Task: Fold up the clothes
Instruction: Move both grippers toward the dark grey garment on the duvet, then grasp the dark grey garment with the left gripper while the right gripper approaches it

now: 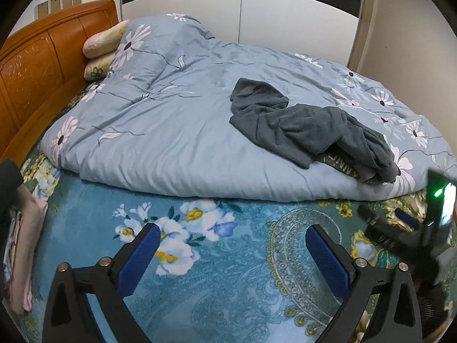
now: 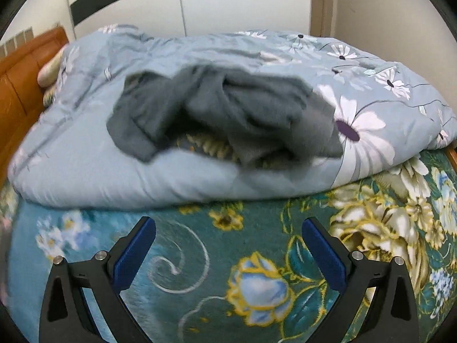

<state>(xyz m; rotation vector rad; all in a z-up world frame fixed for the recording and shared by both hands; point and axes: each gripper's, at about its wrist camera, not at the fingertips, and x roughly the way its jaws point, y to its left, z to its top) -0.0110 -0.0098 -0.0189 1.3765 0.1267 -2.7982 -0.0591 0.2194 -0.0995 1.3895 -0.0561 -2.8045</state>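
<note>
A dark grey garment (image 1: 308, 131) lies crumpled on a pale blue flowered duvet (image 1: 160, 131) on the bed. It also shows in the right wrist view (image 2: 228, 114), blurred, with a patterned inner part showing under it. My left gripper (image 1: 231, 245) is open and empty, low over the teal flowered blanket (image 1: 228, 285), well short of the garment. My right gripper (image 2: 228, 237) is open and empty, over the same blanket (image 2: 200, 271), just in front of the duvet's edge (image 2: 142, 183). The right gripper also shows at the right edge of the left wrist view (image 1: 400, 234).
An orange wooden headboard (image 1: 34, 68) stands at the left with pillows (image 1: 105, 40) against it. A white wardrobe (image 1: 257, 14) stands behind the bed. Folded pale clothes (image 1: 22, 243) lie at the left edge.
</note>
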